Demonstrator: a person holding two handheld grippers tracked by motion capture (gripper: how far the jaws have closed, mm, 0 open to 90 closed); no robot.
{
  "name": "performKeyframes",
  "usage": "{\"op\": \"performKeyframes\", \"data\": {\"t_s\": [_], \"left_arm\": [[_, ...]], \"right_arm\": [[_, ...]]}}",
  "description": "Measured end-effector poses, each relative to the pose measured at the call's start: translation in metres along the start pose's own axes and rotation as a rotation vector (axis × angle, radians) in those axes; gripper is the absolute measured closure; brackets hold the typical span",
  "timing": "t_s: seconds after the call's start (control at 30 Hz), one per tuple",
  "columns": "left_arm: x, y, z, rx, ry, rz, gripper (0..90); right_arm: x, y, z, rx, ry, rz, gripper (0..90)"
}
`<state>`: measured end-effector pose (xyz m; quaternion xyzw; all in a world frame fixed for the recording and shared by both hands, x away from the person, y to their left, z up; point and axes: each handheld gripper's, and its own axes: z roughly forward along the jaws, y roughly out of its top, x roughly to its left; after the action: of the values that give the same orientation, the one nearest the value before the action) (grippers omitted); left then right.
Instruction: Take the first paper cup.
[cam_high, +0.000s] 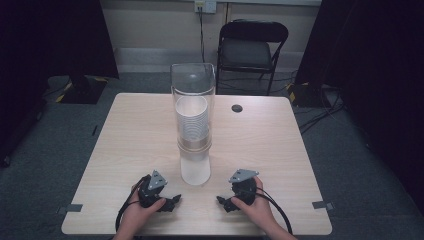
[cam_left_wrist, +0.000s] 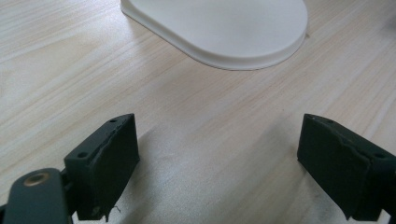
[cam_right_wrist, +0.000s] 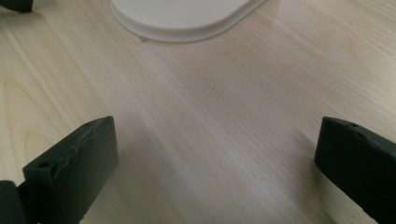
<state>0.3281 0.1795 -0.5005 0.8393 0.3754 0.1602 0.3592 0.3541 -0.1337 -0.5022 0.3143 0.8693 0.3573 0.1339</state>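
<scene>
Cups (cam_high: 192, 120) sit nested in a stack inside a tall clear dispenser (cam_high: 193, 90), which stands on a white base (cam_high: 195, 170) near the middle of the table (cam_high: 130, 135), within easy reach of both hands. That central spot looks chosen so either gripper can get to it without crossing over.

Both grippers rest low on the near edge, one on each side of the base and apart from it. The left gripper (cam_high: 174, 201) points inward toward the base, its jaws spread wide with bare wood between them; in the left gripper view the base's rounded rim (cam_left_wrist: 243, 58) lies ahead. The right gripper (cam_high: 222, 202) mirrors it, jaws likewise released and empty, the base rim (cam_right_wrist: 177, 28) ahead of it too.

This reads as a ready pose: hands parked, claws open, aimed at the dispenser. Whether cups leave from the bottom or the top is hard to tell from here; the lower part looks frosted.
</scene>
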Motion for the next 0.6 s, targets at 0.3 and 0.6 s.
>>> {"op": "performKeyframes", "data": {"t_s": [0.3, 0.6], "left_arm": [[0.000, 0.000, 0.000, 0.000, 0.000, 0.000, 12.1], [0.000, 0.000, 0.000, 0.000, 0.000, 0.000, 12.1]], "right_arm": [[-0.001, 0.016, 0.006, 0.001, -0.056, 0.025, 14.0], [-0.006, 0.049, -0.008, -0.060, 0.000, 0.007, 15.0]]}}
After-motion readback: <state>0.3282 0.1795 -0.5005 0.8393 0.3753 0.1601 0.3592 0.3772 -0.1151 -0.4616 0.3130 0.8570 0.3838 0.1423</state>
